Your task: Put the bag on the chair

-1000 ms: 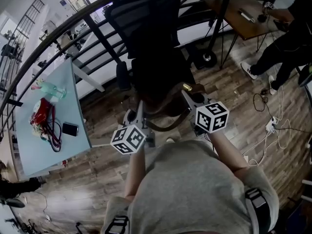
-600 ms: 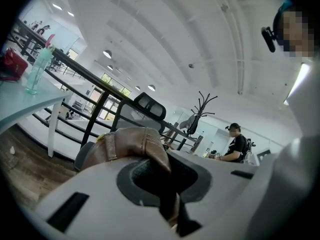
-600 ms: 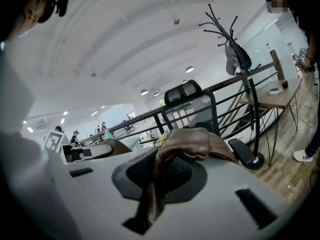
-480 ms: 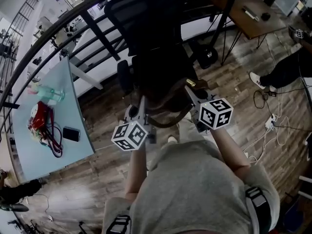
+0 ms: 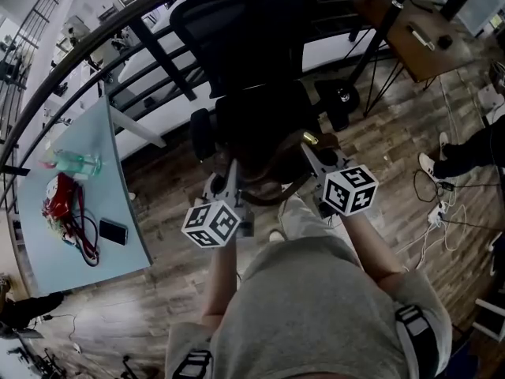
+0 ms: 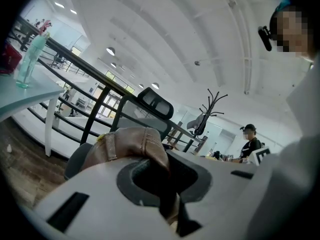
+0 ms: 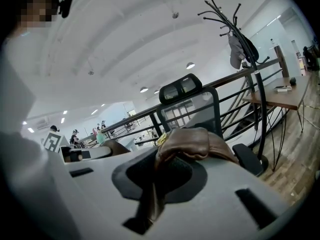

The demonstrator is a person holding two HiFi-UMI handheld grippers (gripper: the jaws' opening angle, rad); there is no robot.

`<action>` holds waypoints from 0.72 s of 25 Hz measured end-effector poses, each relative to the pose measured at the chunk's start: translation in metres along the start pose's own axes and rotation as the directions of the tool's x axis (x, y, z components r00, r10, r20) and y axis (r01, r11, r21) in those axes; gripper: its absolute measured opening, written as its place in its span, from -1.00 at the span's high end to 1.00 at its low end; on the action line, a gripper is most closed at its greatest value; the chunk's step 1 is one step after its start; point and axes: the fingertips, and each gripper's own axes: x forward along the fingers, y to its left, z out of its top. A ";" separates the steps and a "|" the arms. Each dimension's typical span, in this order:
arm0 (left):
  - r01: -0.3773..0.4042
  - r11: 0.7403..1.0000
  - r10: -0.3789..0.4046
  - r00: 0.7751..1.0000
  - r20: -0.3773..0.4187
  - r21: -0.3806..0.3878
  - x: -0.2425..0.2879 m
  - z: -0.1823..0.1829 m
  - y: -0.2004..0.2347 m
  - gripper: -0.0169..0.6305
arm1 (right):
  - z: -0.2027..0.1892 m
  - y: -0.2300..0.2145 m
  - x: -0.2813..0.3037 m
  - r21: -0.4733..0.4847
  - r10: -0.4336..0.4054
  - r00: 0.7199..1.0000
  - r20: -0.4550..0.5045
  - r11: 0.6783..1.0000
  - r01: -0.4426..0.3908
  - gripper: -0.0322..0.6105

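A brown leather bag [image 5: 272, 172] hangs between my two grippers, right at the front edge of the black office chair [image 5: 256, 117]; whether it touches the seat I cannot tell. My left gripper [image 5: 232, 170] is shut on the bag's left end, and the leather [image 6: 131, 143] bunches over its jaws [image 6: 169, 201]. The right gripper [image 5: 309, 150] is shut on the other end, near a gold fitting. In the right gripper view the leather [image 7: 192, 144] folds down into the closed jaws [image 7: 150, 204]. The chair's mesh back [image 7: 192, 109] rises behind the bag. A strap loop [image 5: 268, 201] droops toward me.
A pale blue table [image 5: 47, 243] at the left carries a green bottle [image 5: 77, 163], a red pouch, a phone and cables. A dark railing [image 5: 150, 46] runs behind the chair. A wooden desk [image 5: 430, 50] stands at the back right. Cables and a person's legs [image 5: 465, 152] are at the right.
Both grippers and the bag have hardly moved against the chair. The view has shifted slightly, and the person at the right has moved toward the right edge.
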 end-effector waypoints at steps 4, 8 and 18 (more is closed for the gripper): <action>-0.009 1.000 0.009 1.000 -0.013 -0.007 0.030 0.001 0.007 0.86 | 0.007 -0.021 0.019 0.003 -0.002 1.000 -0.007 1.000 0.002 0.83; -0.014 1.000 0.014 0.999 -0.035 -0.013 0.062 -0.001 0.016 0.86 | 0.011 -0.044 0.039 0.007 -0.014 1.000 -0.019 1.000 0.014 0.83; -0.050 0.998 0.047 0.994 -0.095 -0.033 0.127 -0.029 0.054 0.86 | -0.004 -0.097 0.094 0.036 -0.041 0.998 -0.057 0.998 0.043 0.83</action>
